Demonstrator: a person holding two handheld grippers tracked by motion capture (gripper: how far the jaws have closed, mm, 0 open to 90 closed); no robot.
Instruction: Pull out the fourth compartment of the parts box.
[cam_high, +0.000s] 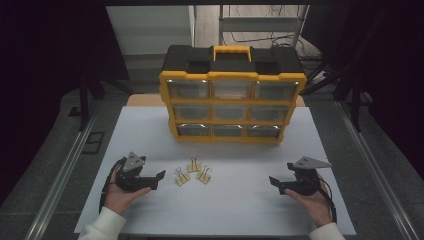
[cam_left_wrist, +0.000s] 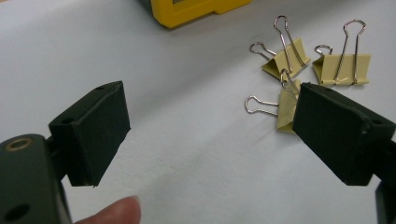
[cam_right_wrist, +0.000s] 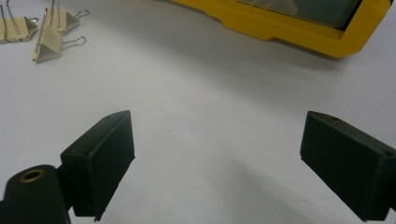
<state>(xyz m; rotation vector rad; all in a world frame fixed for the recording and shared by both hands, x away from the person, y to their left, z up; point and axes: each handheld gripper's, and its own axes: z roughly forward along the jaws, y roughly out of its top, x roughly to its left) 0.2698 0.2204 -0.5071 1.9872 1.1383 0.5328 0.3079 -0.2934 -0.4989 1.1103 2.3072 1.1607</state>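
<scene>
High view: three clips (cam_high: 192, 172) on the white counter (cam_high: 240, 200), in a loose group near the left gripper (cam_high: 159, 178), well apart from the right gripper (cam_high: 273, 183). Behind them, a yellow and black organizer (cam_high: 232, 95) with small clear drawers, all closed as far as visible.

Left gripper view: fingers (cam_left_wrist: 93, 133) spread wide, nothing between them, nearest clip (cam_left_wrist: 285, 109) just beside the far finger, partly hidden by it. Right gripper view: fingers (cam_right_wrist: 100, 161) also spread wide, holding nothing, bare counter between them, clips (cam_right_wrist: 46, 44) far off in the corner.

Judged from this: work hardly begun. No clip picked up yet, none inside a drawer, no drawer pulled out. Left still: approach a clip with the left gripper, close on it, open a drawer, put the clips in, most probably.

Look of the clips: pale yellow folded bodies, each with two thin silver wire handles. On some, one handle standing up and the other lying flat on the counter. Two lying close together, almost touching; third a little nearer to the left gripper. Small and light by appearance, likely easy to push away by a careless touch.
</scene>
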